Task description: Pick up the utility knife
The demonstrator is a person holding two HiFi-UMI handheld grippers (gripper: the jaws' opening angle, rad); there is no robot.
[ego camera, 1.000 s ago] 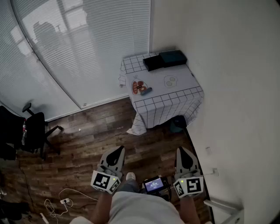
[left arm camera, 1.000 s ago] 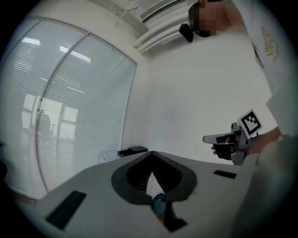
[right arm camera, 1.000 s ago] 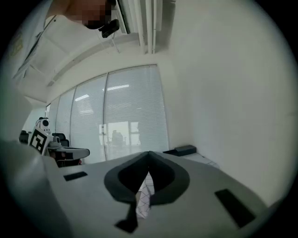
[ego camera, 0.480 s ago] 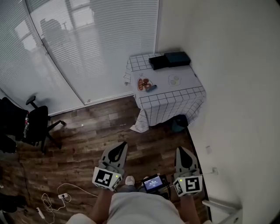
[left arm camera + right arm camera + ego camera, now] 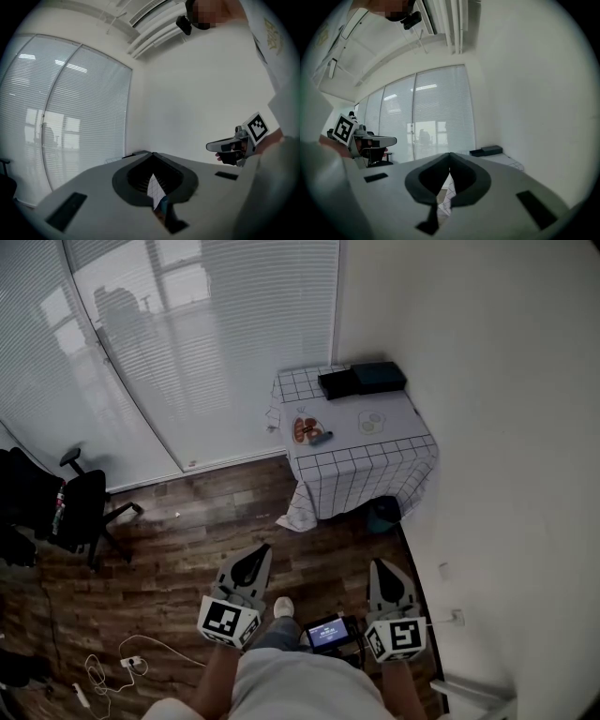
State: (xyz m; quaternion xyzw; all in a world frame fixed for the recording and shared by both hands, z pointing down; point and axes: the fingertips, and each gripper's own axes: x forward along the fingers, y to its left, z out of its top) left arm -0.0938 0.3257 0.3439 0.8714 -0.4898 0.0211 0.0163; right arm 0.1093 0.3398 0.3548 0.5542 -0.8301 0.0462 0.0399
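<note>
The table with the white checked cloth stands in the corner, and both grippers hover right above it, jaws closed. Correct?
No: the head view shows the left gripper and right gripper far from the table with the white checked cloth, over the wooden floor; the rest holds.

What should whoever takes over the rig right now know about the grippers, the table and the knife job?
Left gripper: shut, empty, held over the wood floor.
Right gripper: shut, empty, beside it.
Things: the cloth-covered table stands in the corner ahead, out of reach; dark boxes at its back, a small blue item near its left edge. Too far to tell which is the utility knife.
Done: nothing picked up.
Left: approach the table, find the knife, open a gripper, grasp and lift it.
</note>
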